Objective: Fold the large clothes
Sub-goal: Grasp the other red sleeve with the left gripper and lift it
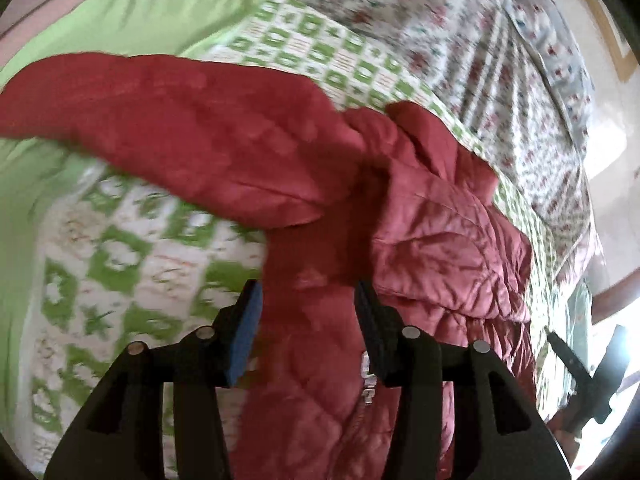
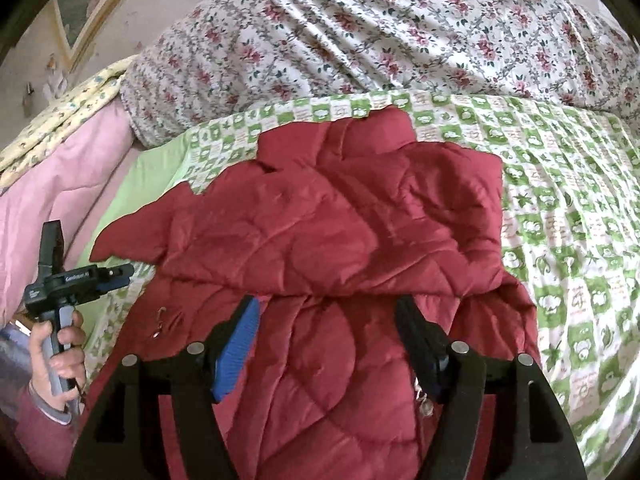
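Observation:
A dark red quilted jacket (image 2: 328,216) lies on a bed, its upper part folded down over the body. In the left wrist view the jacket (image 1: 224,148) has one sleeve stretched out to the left and a zipper near the fingers. My left gripper (image 1: 308,300) is open, its fingers straddling the jacket's fabric, and it also shows at the left edge of the right wrist view (image 2: 120,274), held in a hand. My right gripper (image 2: 326,312) is open over the jacket's lower part, nothing between its pads.
The jacket rests on a green and white patterned blanket (image 2: 560,208). A floral quilt (image 2: 380,36) is bunched at the far side of the bed. A pink cover (image 2: 52,184) lies at the left. A framed picture (image 2: 84,4) hangs on the wall.

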The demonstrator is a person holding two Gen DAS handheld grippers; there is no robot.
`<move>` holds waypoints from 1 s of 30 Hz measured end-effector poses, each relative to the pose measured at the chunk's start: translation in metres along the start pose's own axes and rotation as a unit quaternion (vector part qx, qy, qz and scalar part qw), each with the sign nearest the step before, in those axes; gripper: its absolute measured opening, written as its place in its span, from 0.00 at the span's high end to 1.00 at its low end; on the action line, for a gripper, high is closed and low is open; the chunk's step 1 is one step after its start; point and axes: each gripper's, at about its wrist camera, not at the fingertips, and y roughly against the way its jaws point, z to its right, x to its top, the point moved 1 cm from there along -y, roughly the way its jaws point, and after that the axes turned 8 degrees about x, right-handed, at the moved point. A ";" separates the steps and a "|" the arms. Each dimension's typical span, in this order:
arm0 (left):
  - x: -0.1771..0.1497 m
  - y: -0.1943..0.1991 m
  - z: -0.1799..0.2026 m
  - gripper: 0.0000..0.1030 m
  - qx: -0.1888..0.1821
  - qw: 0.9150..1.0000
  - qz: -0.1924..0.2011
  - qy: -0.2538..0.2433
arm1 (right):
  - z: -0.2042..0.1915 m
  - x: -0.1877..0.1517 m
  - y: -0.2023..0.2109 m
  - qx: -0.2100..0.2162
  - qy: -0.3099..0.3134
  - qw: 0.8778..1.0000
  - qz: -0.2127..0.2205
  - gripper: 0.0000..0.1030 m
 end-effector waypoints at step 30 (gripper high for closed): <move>0.049 0.011 -0.209 0.43 -0.012 0.961 0.066 0.268 | -0.033 -0.028 -0.014 0.012 0.015 0.999 -0.041 0.30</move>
